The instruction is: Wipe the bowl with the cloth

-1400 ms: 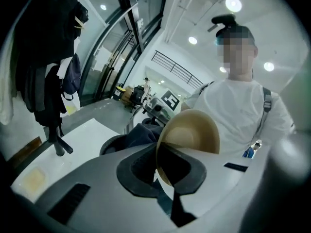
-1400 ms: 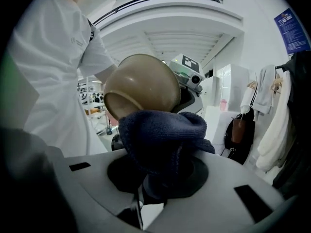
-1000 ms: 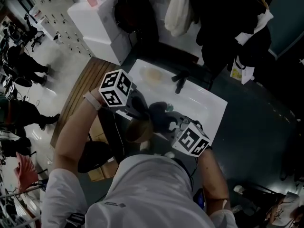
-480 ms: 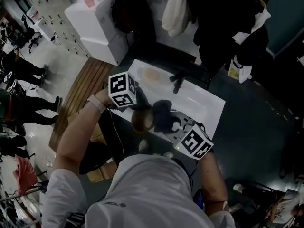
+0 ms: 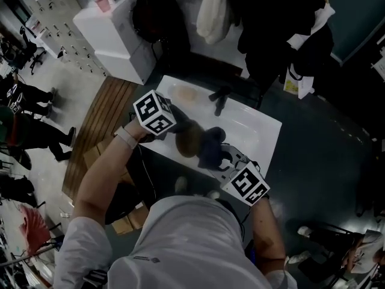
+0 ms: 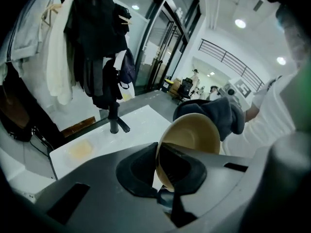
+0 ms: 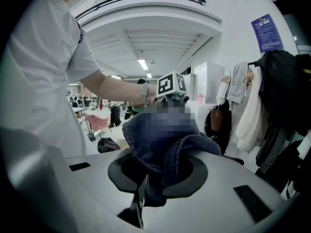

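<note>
Bowl [image 6: 194, 136] held tilted above the counter [image 5: 260, 131], cloth [image 7: 156, 144] touching its far side.
Left gripper [image 6: 163, 178] jaws pinch the rim; right gripper [image 7: 146, 191] jaws pinch the cloth. Bowl looks stiff, light, probably slick, so it may pivot; cloth soft.

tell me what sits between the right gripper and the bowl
The dark blue cloth, clamped in the right gripper and bunched against the far rim of the bowl; the left gripper view shows it best.
</note>
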`<state>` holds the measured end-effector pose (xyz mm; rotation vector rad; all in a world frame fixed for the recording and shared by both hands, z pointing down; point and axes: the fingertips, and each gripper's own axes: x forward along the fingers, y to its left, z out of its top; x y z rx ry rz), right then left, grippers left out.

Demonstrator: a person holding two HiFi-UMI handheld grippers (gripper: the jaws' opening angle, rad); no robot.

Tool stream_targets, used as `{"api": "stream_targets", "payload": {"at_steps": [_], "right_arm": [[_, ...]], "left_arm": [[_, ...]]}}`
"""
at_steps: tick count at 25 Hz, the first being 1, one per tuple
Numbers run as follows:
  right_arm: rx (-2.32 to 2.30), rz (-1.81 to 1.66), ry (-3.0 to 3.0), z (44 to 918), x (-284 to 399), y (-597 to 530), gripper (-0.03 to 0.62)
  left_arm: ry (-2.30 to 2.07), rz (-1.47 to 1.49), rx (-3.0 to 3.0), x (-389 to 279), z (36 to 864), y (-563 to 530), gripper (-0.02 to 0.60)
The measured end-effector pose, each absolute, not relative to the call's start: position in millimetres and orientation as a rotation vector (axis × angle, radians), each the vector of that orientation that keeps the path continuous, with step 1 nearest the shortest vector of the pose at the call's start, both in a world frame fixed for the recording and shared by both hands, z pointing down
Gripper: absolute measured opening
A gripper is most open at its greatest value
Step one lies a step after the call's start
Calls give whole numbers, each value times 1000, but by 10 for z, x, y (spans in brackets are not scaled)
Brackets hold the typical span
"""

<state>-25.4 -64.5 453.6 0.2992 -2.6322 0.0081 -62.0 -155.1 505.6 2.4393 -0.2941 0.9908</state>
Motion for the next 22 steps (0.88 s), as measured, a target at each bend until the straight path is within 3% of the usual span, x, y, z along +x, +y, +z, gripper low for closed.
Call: {"api": "stream_targets", "payload": {"at_steps": [10,22], "right_arm": [[425,137,-2621,4710,-102,-547,83],[891,76,-2766,4070,-235,-908,83]], "left_arm": [[-566,738,2400,-536,5152,-1866,15],[-983,295,2335,-323,4827,-2188,15]]}}
